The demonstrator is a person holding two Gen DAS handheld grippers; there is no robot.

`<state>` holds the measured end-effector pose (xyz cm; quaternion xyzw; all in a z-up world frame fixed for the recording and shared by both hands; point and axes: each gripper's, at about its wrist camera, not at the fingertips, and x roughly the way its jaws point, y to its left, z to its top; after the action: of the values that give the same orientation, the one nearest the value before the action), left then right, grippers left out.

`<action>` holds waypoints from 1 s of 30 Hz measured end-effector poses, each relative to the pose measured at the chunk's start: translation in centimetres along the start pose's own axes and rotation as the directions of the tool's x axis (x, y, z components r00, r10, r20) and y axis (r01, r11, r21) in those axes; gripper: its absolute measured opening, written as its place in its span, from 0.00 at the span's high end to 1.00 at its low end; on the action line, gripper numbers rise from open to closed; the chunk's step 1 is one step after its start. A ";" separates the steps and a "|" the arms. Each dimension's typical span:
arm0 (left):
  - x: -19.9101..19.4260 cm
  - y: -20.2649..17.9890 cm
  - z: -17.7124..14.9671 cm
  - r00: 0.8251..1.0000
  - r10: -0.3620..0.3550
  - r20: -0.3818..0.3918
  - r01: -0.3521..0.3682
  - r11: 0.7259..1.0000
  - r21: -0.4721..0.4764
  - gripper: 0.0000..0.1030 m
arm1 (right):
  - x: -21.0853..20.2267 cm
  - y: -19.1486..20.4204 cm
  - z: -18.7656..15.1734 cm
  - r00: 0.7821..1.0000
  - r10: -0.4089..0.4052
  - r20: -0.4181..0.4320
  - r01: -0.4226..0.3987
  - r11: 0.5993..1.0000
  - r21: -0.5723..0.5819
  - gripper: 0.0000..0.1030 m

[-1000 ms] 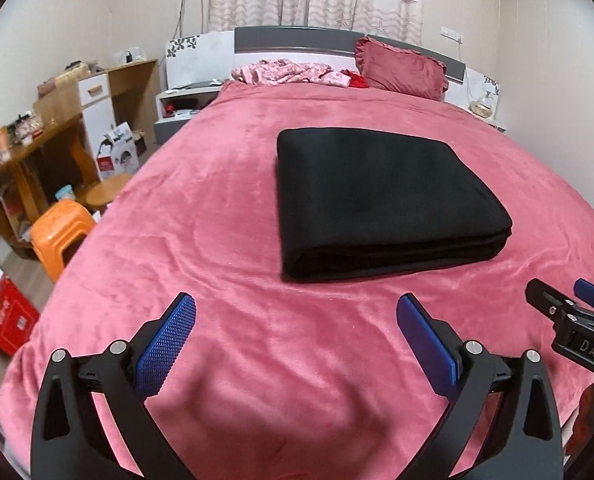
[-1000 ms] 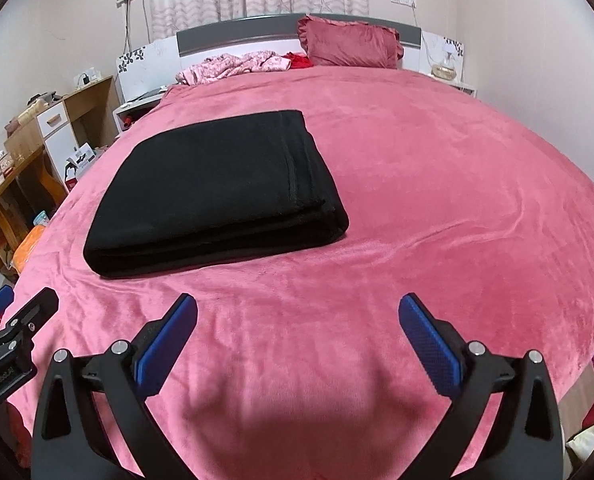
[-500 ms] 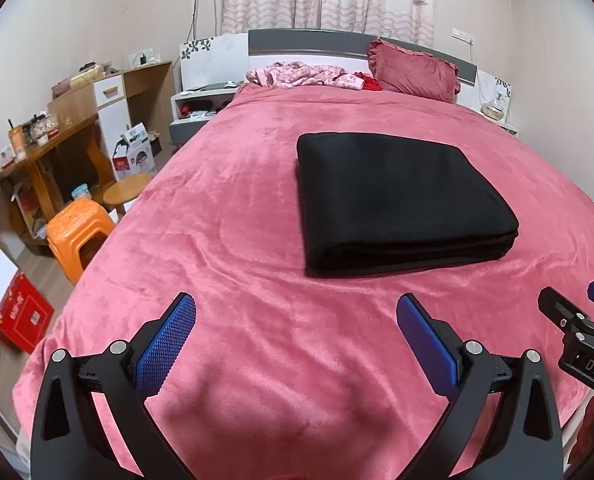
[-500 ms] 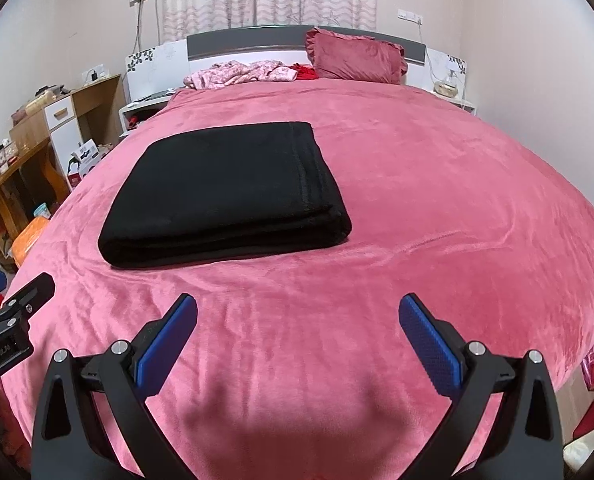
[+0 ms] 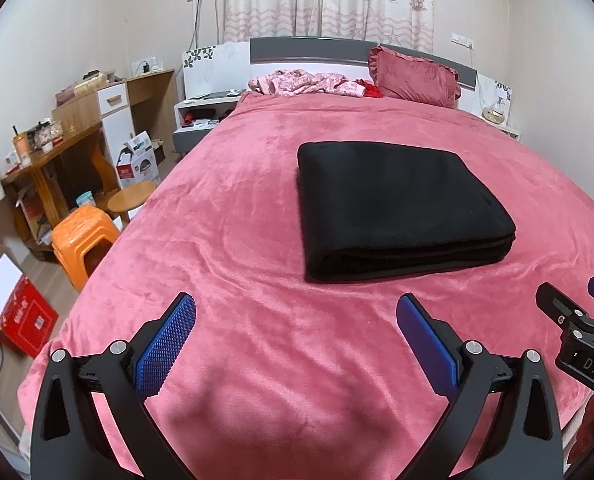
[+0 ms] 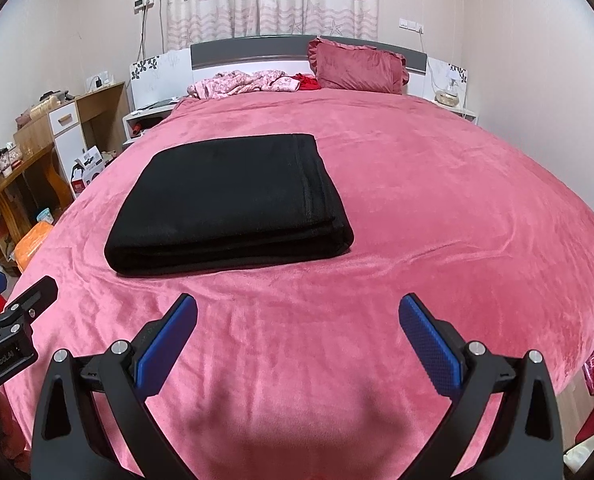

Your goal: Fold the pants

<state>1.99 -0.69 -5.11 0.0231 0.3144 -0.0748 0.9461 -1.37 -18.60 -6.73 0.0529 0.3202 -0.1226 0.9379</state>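
The black pants (image 5: pixel 397 200) lie folded into a thick flat rectangle on the pink bedspread (image 5: pixel 237 208); in the right wrist view the pants (image 6: pixel 229 204) sit left of centre. My left gripper (image 5: pixel 295 338) hovers open over the near part of the bed, short of the stack, with nothing between its blue pads. My right gripper (image 6: pixel 297 338) is open too and empty, set back from the stack's front edge. Each view catches the other gripper at its side: the right gripper (image 5: pixel 577 332) and the left gripper (image 6: pixel 9 320).
A pink pillow (image 5: pixel 415 78) and crumpled pink clothes (image 5: pixel 305 82) lie at the headboard. Left of the bed stand an orange stool (image 5: pixel 83 240), a round wooden stool (image 5: pixel 131 198), a cluttered desk (image 5: pixel 45 156) and a red box (image 5: pixel 21 316). A wall runs along the right.
Both grippers have pulled back and risen a little from the folded pants, so more of the room shows. The pants have not moved and both grippers stay open.
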 end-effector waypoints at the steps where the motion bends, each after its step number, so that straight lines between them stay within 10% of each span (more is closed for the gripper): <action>1: 0.0 0.0 0.0 1.000 -0.001 0.000 0.001 1.000 0.002 0.03 | 0.0 0.0 0.0 1.000 -0.001 0.000 0.001 1.000 0.000 0.02; 30: -0.6 -0.7 -0.2 1.000 -0.013 0.007 0.013 1.000 0.009 0.03 | 0.1 0.1 -0.2 1.000 0.001 -0.008 -0.001 1.000 0.005 0.02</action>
<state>1.32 -1.24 -4.91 0.0248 0.3110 -0.0825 0.9465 -1.32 -18.48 -6.94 0.0559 0.3235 -0.1226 0.9366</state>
